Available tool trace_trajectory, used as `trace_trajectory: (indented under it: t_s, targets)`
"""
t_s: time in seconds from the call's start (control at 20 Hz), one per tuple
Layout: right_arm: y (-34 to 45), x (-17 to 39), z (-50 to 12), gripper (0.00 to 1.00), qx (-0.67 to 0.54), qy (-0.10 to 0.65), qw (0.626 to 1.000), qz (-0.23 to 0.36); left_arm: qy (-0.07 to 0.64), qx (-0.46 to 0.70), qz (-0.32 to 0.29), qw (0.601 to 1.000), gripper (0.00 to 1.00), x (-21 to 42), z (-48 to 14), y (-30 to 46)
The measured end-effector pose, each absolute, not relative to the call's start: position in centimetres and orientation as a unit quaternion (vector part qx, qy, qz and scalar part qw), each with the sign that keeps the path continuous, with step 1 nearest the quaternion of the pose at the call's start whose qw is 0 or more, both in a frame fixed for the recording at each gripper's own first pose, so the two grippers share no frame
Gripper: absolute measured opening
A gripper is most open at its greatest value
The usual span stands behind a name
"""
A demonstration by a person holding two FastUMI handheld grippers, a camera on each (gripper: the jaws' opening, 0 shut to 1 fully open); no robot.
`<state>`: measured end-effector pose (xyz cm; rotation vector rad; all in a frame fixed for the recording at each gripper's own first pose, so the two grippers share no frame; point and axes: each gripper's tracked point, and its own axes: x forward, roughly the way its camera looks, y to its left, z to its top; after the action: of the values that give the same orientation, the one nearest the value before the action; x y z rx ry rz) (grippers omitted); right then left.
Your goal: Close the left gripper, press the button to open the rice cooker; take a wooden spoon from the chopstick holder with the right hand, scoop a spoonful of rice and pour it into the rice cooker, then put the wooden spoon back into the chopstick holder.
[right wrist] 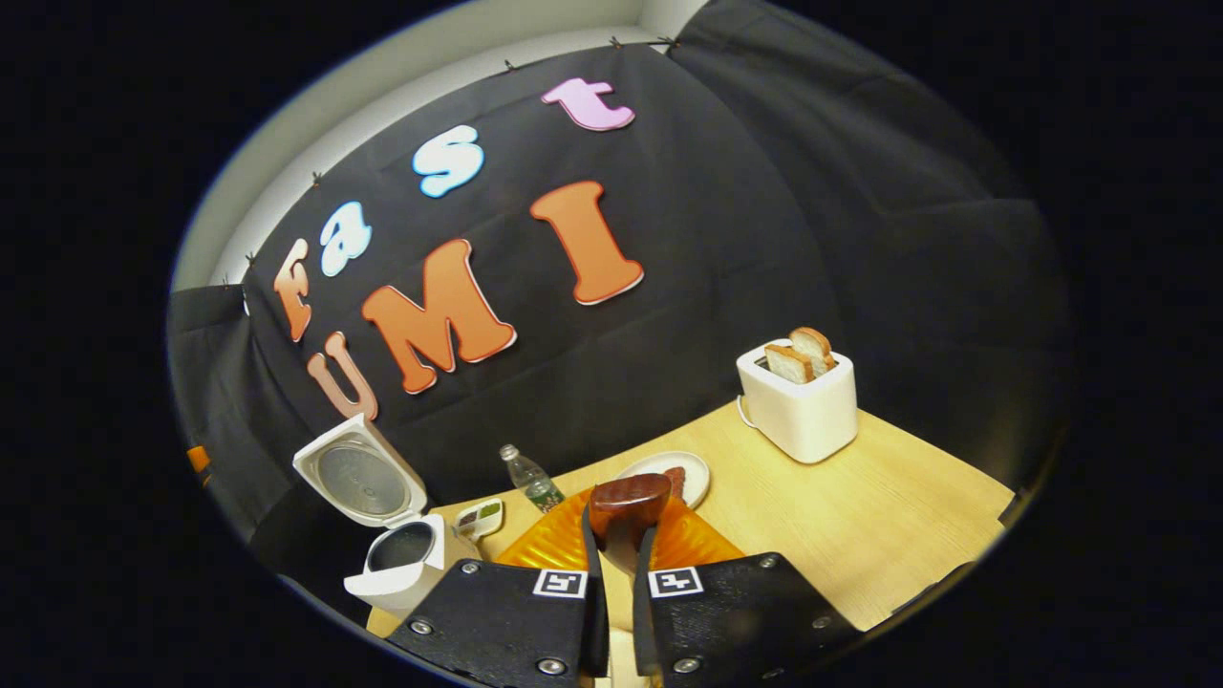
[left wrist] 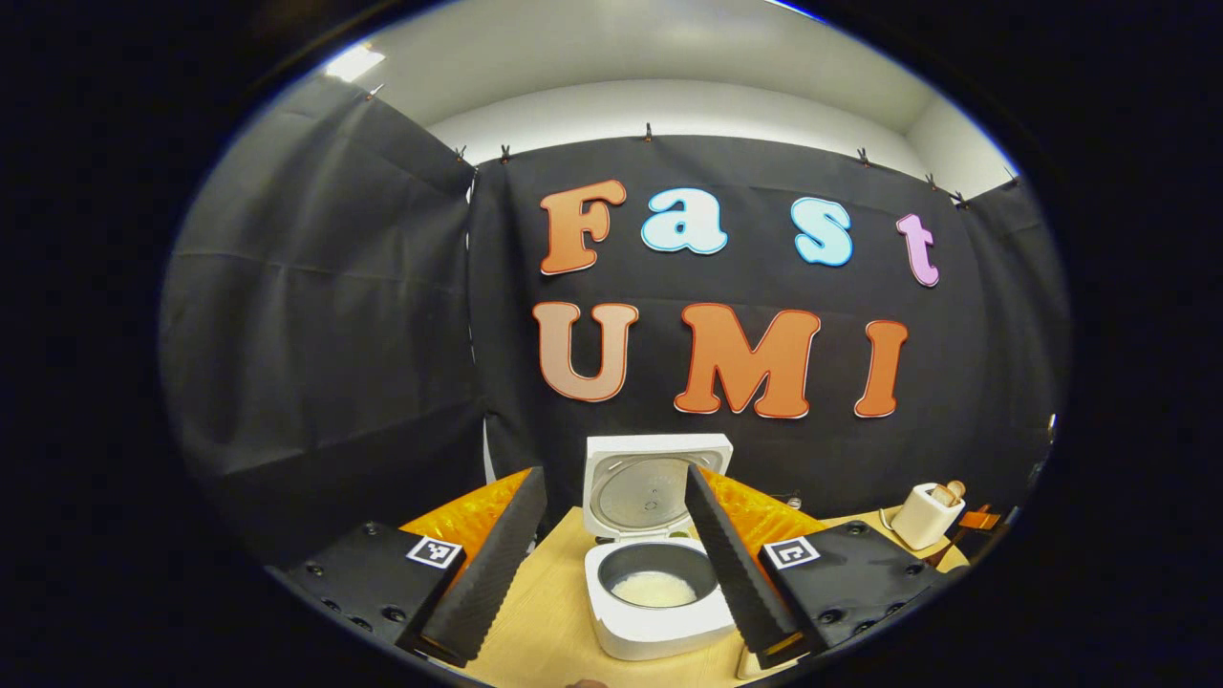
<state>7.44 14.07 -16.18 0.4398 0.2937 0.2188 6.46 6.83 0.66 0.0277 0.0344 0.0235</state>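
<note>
The left gripper (left wrist: 611,564) is standing wide apart before the open rice cooker (left wrist: 657,573) on the counter (right wrist: 860,516), while the right gripper (right wrist: 619,554) is clamping the wooden spoon (right wrist: 626,506) near the toaster (right wrist: 801,401).

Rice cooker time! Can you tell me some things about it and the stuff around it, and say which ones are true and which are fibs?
1. The rice cooker has its lid up. True.
2. The rice cooker's pot is empty. False: white rice lies in the bottom.
3. The right gripper holds the wooden spoon. True: both fingers press on its handle.
4. The toaster has nothing in it. False: two slices of bread stick out of the top.
5. The left gripper is shut tight. False: its fingers stand wide apart.
</note>
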Motion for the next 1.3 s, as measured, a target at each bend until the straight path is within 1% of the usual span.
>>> trace_trajectory:
  t_s: [0.1,0.2,0.45,0.6,0.85,0.95,1.1,1.15,1.3]
  targets:
    - [16.1,6.0,-14.7,0.09,0.215,0.128,0.962,0.111,0.019,0.017,-0.002,1.0,0.98,7.4,0.6,7.5]
    - [18.3,4.8,-14.7,0.09,0.2,0.122,0.966,0.109,0.019,0.014,-0.023,0.999,0.98,7.8,0.6,7.7]
    - [23.1,2.4,-18.2,0.1,0.145,0.135,0.976,0.094,0.021,0.017,-0.056,0.998,0.99,9.5,0.1,9.3]
    - [24.6,2.0,-20.8,0.09,0.116,0.138,0.981,0.077,0.031,0.024,-0.068,0.997,0.99,10.0,-1.0,10.2]
    - [25.7,2.2,-25.7,0.1,0.083,0.157,0.983,0.05,0.058,0.046,-0.073,0.995,0.99,10.7,-3.2,10.9]
    - [25.3,2.6,-26.9,0.09,0.08,0.149,0.985,0.023,0.063,0.056,-0.072,0.994,0.98,10.8,-3.8,11.1]
    - [25.4,2.9,-27.2,0.09,0.076,0.124,0.989,0.005,0.076,0.065,-0.073,0.992,0.98,10.6,-4.7,11.1]
    - [25.5,3.1,-27.1,0.09,0.071,0.124,0.99,0.004,0.077,0.066,-0.073,0.992,0.99,10.5,-4.7,11.1]
    - [25.8,2.4,-27.4,0.09,0.076,0.123,0.989,0.009,0.073,0.06,-0.075,0.993,0.98,10.6,-4.7,11.2]
